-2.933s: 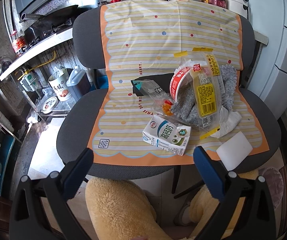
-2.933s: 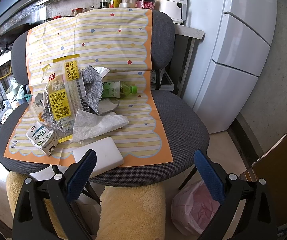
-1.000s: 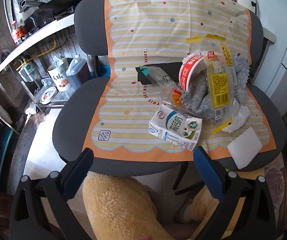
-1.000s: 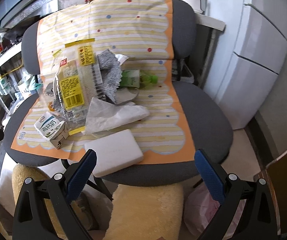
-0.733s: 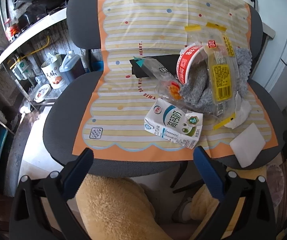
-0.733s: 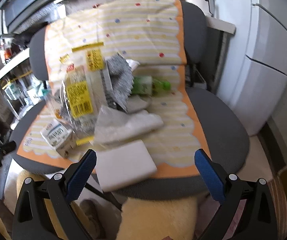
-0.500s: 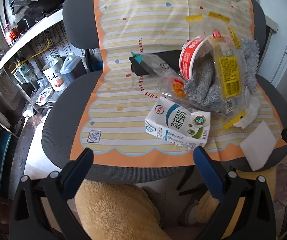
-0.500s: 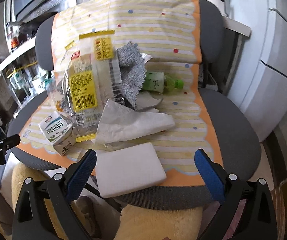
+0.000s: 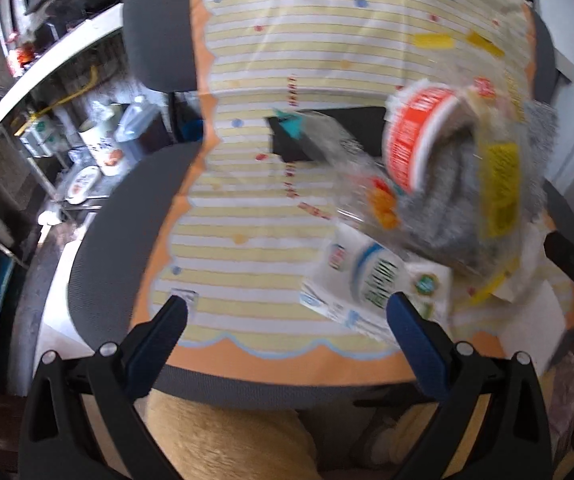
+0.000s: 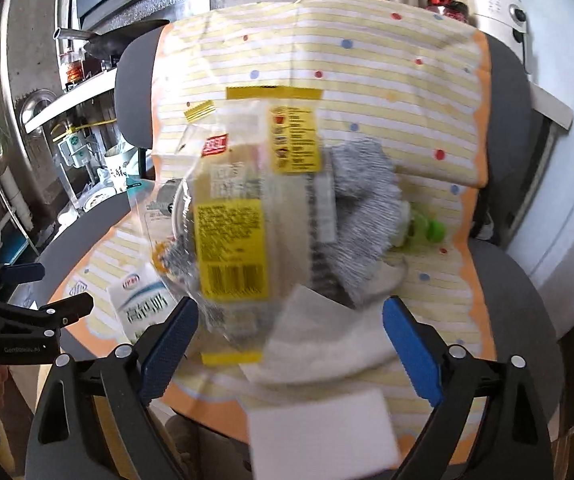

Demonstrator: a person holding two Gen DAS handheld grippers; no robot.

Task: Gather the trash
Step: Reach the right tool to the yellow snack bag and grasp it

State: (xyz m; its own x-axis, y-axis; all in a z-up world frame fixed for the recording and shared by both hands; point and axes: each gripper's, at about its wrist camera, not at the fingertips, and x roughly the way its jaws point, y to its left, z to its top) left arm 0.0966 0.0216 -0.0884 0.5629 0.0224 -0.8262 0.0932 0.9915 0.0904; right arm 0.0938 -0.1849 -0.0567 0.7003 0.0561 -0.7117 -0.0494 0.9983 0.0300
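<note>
Trash lies on a striped yellow cloth (image 9: 271, 216) over a grey chair seat. A white milk carton (image 9: 371, 284) lies near the front edge; it also shows in the right wrist view (image 10: 143, 308). Behind it are a clear yellow-labelled wrapper (image 10: 239, 236), a red-rimmed cup (image 9: 411, 140), a grey cloth (image 10: 363, 216), a white tissue (image 10: 327, 344), a white sponge block (image 10: 323, 436) and a green bottle (image 10: 423, 232). My left gripper (image 9: 287, 320) is open, its right finger just before the carton. My right gripper (image 10: 291, 328) is open, close over the wrapper and tissue.
A fluffy tan stool (image 9: 227, 440) stands under the seat's front edge. Kitchen shelves with jars and containers (image 9: 99, 144) are to the left. A white fridge (image 10: 567, 200) stands to the right. A black flat packet (image 9: 327, 136) lies at the seat's back.
Both grippers have moved forward, closer to the trash on the seat. The views are now motion-blurred. Both stay open and empty.
</note>
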